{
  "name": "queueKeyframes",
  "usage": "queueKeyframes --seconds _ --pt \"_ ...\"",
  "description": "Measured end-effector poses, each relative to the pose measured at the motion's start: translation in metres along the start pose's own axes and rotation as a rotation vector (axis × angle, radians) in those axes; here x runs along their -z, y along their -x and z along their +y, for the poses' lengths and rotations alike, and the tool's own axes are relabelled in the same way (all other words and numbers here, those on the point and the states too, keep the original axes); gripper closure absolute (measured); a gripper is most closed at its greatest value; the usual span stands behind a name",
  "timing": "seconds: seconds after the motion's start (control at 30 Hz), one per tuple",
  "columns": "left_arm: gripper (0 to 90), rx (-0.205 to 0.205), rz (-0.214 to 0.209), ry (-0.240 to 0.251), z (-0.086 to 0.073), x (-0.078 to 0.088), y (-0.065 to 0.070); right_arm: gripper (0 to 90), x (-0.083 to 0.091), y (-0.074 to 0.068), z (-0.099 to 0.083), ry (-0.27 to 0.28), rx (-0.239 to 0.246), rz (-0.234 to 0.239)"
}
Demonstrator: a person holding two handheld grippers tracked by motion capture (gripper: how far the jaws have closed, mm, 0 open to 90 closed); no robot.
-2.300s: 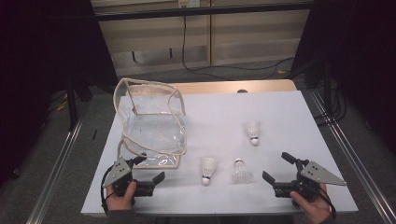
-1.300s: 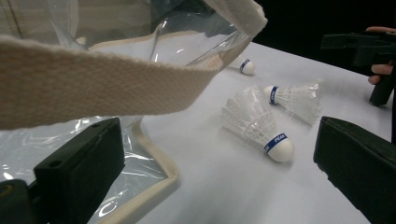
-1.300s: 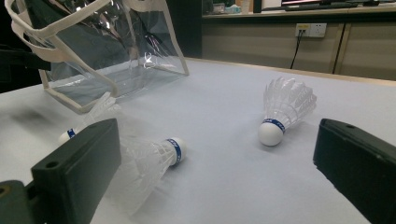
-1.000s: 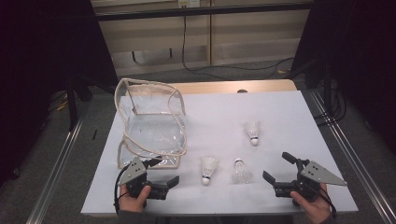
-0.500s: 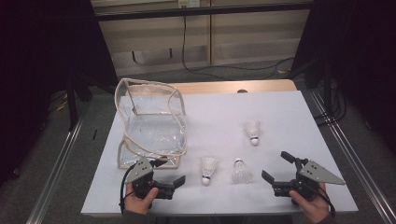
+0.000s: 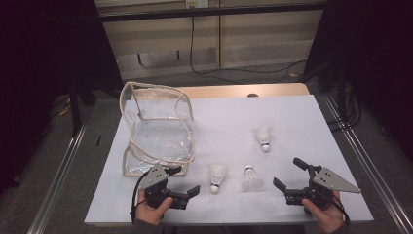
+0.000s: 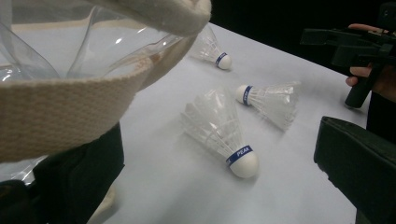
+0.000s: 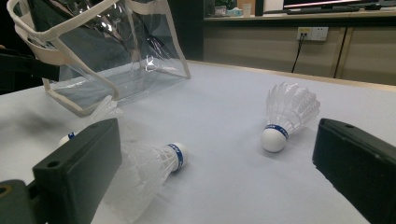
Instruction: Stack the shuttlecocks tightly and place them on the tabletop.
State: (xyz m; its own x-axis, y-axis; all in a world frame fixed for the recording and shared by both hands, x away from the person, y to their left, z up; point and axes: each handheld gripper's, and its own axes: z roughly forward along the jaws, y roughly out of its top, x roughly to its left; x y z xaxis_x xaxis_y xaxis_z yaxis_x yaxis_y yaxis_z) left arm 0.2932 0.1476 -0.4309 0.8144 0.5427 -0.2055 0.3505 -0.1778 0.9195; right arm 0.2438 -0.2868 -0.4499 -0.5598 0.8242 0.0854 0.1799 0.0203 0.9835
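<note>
Here the table (image 6: 292,122) bears a clear bag (image 6: 158,129) at its left, with three shuttlecocks lying to the right of it. The left gripper (image 6: 187,181), jaws apart and holding nothing, sits beside the bag's near edge, close to the nearest shuttlecock (image 6: 216,176). The right gripper (image 6: 288,174) rests open and empty near the middle shuttlecock (image 6: 251,179).

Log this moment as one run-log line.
left gripper: open, beside clear bag | right gripper: open, empty | three shuttlecocks on table
</note>
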Motion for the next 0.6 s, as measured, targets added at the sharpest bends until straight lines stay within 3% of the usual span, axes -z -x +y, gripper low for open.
queueKeyframes --seconds 0.6 --pt "2.0 0.011 -0.010 -0.055 0.006 -0.019 0.010 0.8 0.000 -0.001 0.000 -0.001 0.004 -0.001"
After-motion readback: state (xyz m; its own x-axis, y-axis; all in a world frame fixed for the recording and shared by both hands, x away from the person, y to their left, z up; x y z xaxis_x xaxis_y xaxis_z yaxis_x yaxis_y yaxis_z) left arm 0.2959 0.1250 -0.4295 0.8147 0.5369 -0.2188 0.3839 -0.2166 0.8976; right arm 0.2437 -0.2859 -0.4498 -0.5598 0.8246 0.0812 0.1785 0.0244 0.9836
